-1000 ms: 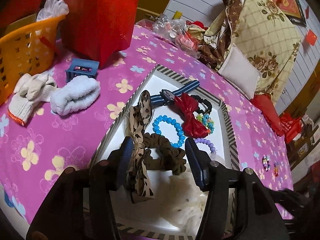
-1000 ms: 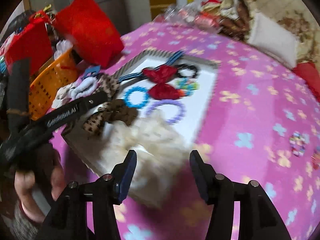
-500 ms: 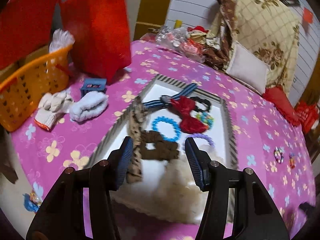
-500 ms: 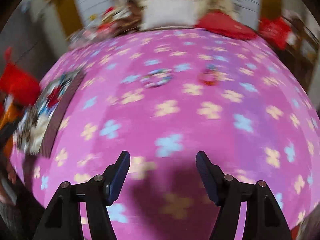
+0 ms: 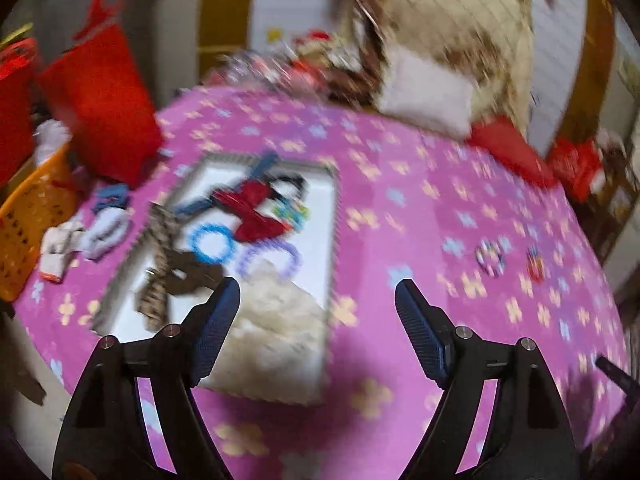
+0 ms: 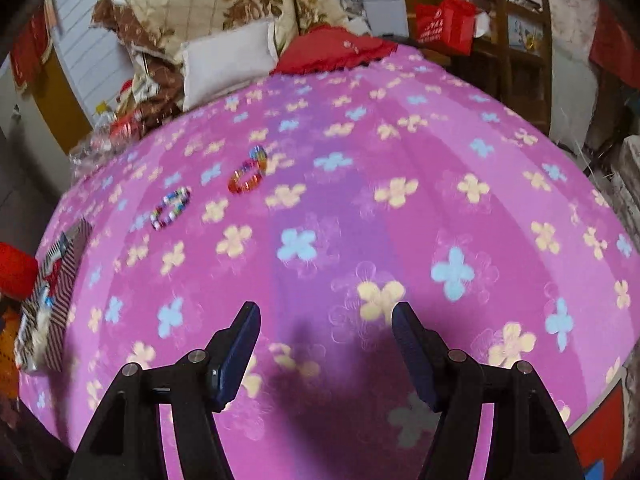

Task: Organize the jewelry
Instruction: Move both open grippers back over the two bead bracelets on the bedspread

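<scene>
A striped-rim white tray (image 5: pixel 333 216) lies on the pink flowered table and holds a red bow (image 5: pixel 256 212), a blue bead bracelet (image 5: pixel 211 242), a purple bead bracelet (image 5: pixel 269 258), a leopard ribbon (image 5: pixel 160 256) and a cream lace piece (image 5: pixel 272 320). Two colourful bead bracelets (image 5: pixel 490 258) (image 5: pixel 535 266) lie loose on the cloth to the right; the right wrist view shows them too (image 6: pixel 171 208) (image 6: pixel 246 176). My left gripper (image 5: pixel 318 308) is open and empty above the tray's near corner. My right gripper (image 6: pixel 326 332) is open and empty over bare cloth.
An orange basket (image 5: pixel 28 224), red bags (image 5: pixel 100 100) and white gloves (image 5: pixel 60 244) stand left of the tray. A pillow (image 6: pixel 228 60), a floral quilt (image 6: pixel 224 4) and a red cloth (image 6: pixel 332 54) crowd the far edge. The tray's edge (image 6: pixel 60 280) shows at the right view's left.
Both grippers have swung to the right, away from the tray. The left one has pulled back and opened wider. The right view now faces the loose bracelets and the table's right side.
</scene>
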